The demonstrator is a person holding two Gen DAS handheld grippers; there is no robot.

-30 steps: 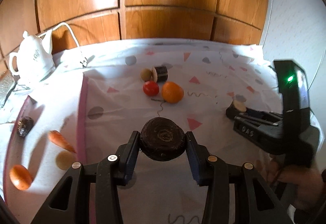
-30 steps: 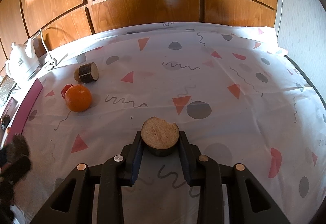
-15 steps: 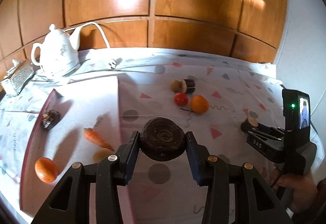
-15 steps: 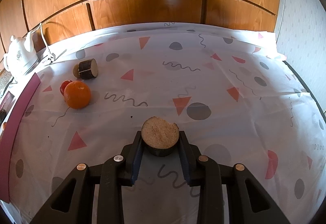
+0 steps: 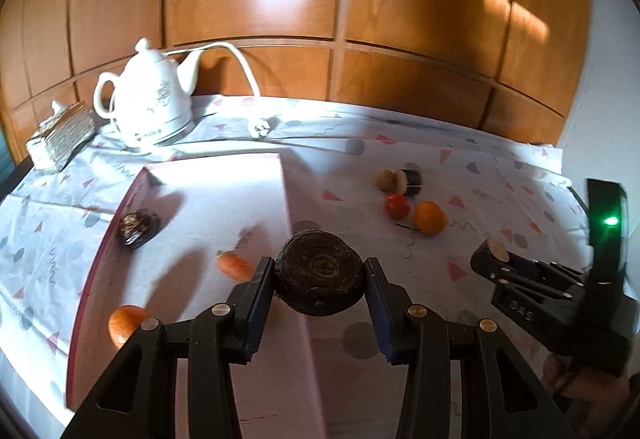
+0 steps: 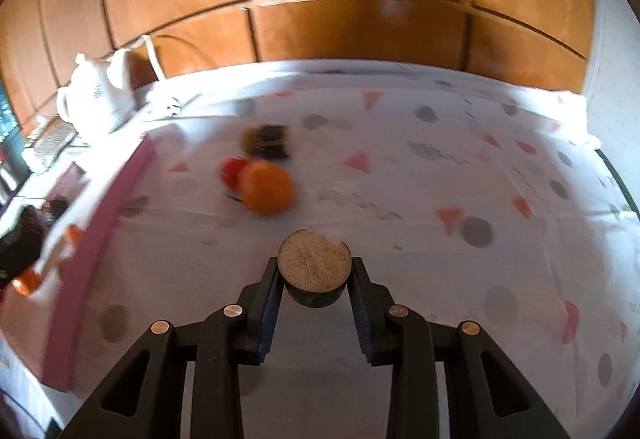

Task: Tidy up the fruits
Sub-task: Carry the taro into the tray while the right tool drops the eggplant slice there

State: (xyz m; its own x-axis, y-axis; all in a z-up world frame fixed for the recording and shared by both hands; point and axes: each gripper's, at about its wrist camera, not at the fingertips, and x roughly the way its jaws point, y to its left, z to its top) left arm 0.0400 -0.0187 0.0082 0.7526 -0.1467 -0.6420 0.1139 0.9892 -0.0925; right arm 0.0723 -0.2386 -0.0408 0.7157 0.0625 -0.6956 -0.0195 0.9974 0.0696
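My left gripper [image 5: 319,279] is shut on a dark round fruit [image 5: 319,273], held above the right edge of a pink-rimmed tray [image 5: 100,259]. In the tray lie a dark fruit [image 5: 138,225], a carrot [image 5: 234,265] and an orange [image 5: 124,323]. My right gripper [image 6: 315,275] is shut on a dark fruit piece with a pale cut face [image 6: 315,261]; the same gripper [image 5: 494,255] shows at the right of the left wrist view. On the cloth sit an orange [image 5: 429,217], a red tomato [image 5: 397,206], a dark cut piece [image 5: 410,182] and a pale round one [image 5: 385,179].
A white teapot [image 5: 150,107] with a cord and plug [image 5: 258,127] stands at the back left, beside a silvery box [image 5: 60,137]. Wooden panelling [image 5: 320,39] backs the patterned tablecloth [image 5: 460,167]. A person's hand [image 5: 560,383] holds the right gripper.
Both grippers moved left and rose, still shut on their pieces. The tray came further into the left wrist view; the loose fruits shifted right there and nearer in the right wrist view.
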